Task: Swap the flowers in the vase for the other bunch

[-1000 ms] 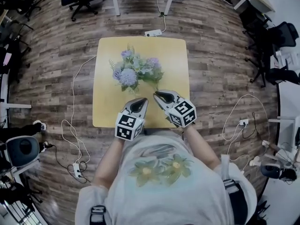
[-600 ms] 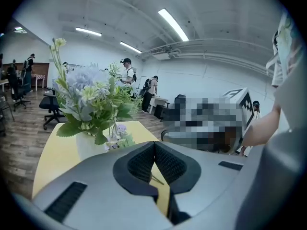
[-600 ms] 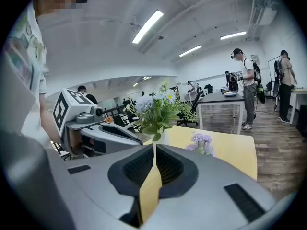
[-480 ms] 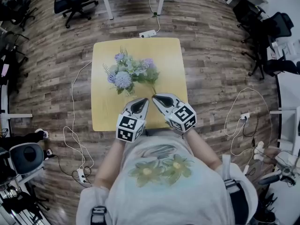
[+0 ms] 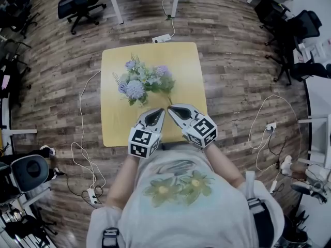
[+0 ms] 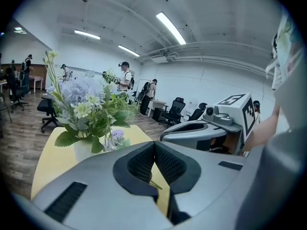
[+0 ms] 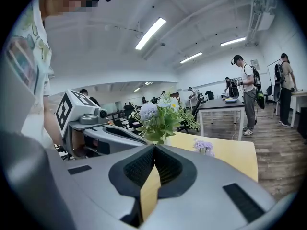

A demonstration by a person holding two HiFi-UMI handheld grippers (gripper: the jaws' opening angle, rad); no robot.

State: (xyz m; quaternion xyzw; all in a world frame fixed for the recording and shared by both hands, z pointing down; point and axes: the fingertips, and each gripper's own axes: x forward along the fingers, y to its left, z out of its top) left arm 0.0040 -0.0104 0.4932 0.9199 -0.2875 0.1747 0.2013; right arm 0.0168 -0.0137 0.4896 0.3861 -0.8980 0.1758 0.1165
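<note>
My left gripper (image 5: 158,111) is pinched shut and empty; my right gripper (image 5: 171,108) has just been closing, with nothing between its jaws. Ahead on the table (image 5: 189,76) the vase (image 6: 83,150) holds flowers (image 5: 137,87), and a purple sprig (image 7: 204,146) lies beside it.

Yellow table (image 5: 186,76) bears a white vase (image 6: 82,150) and, seemingly, loose flowers (image 7: 204,146).

Vase (image 6: 82,151) base behind the left tool (image 6: 154,143), purple sprig (image 7: 204,146) — stem hidden
</note>
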